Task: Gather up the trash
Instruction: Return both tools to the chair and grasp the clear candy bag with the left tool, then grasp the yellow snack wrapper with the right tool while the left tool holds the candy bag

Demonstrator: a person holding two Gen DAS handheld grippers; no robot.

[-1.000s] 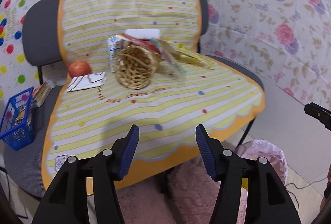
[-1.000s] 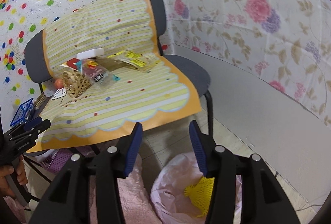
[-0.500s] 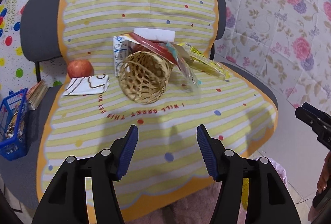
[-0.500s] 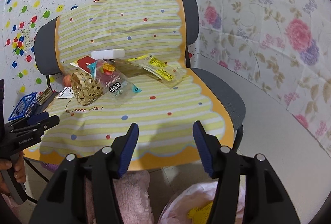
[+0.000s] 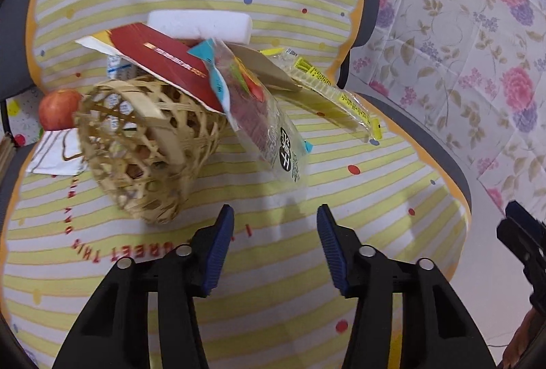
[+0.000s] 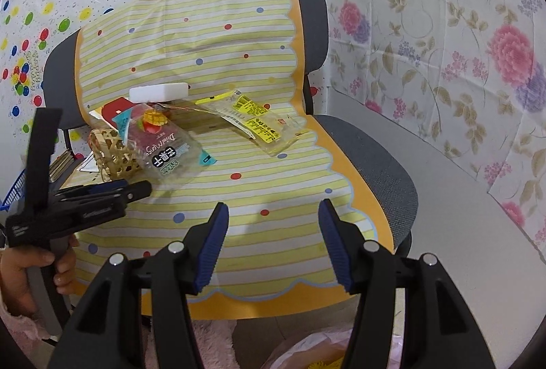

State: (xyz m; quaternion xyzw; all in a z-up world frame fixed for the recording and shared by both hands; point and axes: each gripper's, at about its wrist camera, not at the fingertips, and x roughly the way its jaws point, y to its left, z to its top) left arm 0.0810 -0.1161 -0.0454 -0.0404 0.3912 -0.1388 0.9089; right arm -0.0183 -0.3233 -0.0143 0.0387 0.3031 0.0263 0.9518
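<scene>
Both grippers over the striped chair cover, nothing held.

Left gripper (image 5: 274,222) hangs just short of the clear snack bag (image 5: 269,130); its jaws have just been closing, yet stand apart with nothing between them. Right gripper (image 6: 273,219) spread, empty, over the seat's front. The bag leans on a tipped wicker basket (image 5: 143,150), beside a red card (image 5: 163,62) and a yellow wrapper (image 5: 327,89). Apple (image 5: 56,108) at far left. Pink-lined bin (image 6: 307,348) below the right gripper.
</scene>
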